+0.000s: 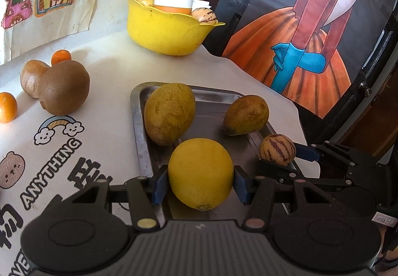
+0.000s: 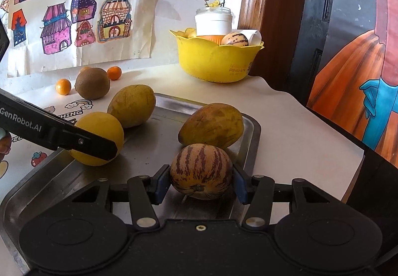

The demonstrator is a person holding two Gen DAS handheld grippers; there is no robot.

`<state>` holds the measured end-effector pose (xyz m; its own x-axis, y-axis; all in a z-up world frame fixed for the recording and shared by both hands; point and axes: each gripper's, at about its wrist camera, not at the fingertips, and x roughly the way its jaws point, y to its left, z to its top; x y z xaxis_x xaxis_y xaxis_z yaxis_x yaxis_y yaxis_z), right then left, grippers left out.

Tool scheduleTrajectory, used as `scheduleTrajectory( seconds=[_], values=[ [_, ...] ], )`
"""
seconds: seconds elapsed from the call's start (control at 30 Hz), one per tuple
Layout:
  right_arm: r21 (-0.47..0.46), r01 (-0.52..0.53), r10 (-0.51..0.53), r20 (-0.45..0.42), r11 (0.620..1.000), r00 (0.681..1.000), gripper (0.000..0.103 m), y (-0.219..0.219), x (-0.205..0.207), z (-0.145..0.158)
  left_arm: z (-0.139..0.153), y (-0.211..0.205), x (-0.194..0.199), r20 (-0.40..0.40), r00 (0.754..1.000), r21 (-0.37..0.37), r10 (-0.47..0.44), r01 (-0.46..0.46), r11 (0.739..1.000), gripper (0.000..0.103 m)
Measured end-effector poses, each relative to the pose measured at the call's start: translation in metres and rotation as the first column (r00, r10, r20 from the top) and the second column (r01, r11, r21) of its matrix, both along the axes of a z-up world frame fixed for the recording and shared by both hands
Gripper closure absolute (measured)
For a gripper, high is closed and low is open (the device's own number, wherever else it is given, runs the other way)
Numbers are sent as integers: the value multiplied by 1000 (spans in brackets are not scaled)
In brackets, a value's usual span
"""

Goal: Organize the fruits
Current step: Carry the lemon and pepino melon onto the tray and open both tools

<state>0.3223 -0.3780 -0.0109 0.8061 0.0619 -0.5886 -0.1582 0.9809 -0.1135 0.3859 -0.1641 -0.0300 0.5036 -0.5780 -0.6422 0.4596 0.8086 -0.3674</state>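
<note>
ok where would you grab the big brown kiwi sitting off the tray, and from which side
Take the kiwi across its short middle, one finger on each long flank, coming from the tray side or from above. It lies on the cloth with a brownish fruit touching its far side and small oranges close by, so the tray-facing side looks the most open.

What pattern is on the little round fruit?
Purple-brown stripes on yellow skin, clearest in the right wrist view.

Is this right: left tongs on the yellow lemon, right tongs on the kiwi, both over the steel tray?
Not quite. The right tongs grip the striped melon, per the right wrist view; the kiwi sits untouched on the cloth. Left tongs on the yellow lemon over the steel tray is correct.
</note>
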Motion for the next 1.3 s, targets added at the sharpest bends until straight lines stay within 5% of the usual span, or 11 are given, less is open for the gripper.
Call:
scheduleTrajectory(
  seconds=[0.53,0.8,1.03,1.3],
  values=[
    [15,-10,10,14,1000,1000,39,-3,-7,0,6,-1,-5,7,1000,31,13,-13,999,42],
    [22,-11,10,32,1000,999,33,-3,-18,5,24,9,-19,61,997,28,40,-42,999,27],
    [16,-31,30,66,999,997,23,3,-39,19,39,25,-43,119,985,5,124,-125,992,2],
    [48,-28,23,97,998,995,9,9,-72,37,56,42,-75,184,966,21,183,-190,982,1]
  ],
)
